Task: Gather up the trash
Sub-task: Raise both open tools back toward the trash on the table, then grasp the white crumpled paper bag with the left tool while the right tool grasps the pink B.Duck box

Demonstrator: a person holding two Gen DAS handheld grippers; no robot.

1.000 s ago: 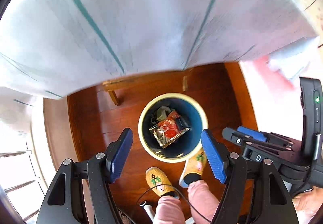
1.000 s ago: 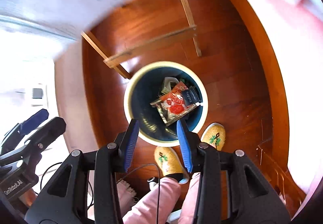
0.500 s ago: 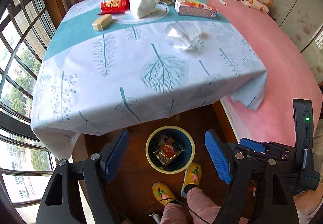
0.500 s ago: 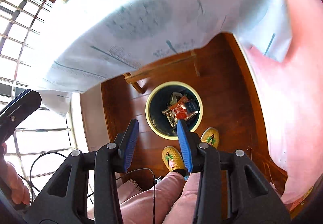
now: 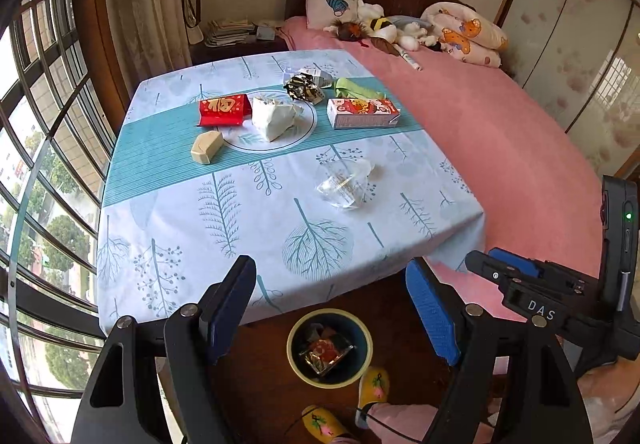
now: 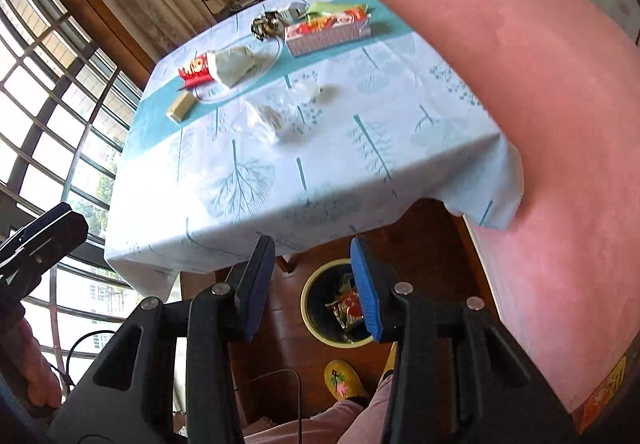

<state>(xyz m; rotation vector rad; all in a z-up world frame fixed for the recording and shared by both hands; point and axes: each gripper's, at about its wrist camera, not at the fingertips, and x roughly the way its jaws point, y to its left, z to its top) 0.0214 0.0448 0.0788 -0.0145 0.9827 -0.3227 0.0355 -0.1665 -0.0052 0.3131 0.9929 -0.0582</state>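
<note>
A: Both grippers have lifted away from the bin (image 5: pixel 329 348); now the table (image 5: pixel 256 212) with the remaining trash is in view

B: Yes. Left gripper (image 5: pixel 332 308) is wide open, empty. Right gripper (image 6: pixel 312 284) is half open, empty, pointing down toward the clear plastic wrapper (image 5: pixel 343 183)

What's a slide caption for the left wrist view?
Open left gripper above the trash bin, facing wrappers, a carton and a clear plastic bag on the table.
</note>
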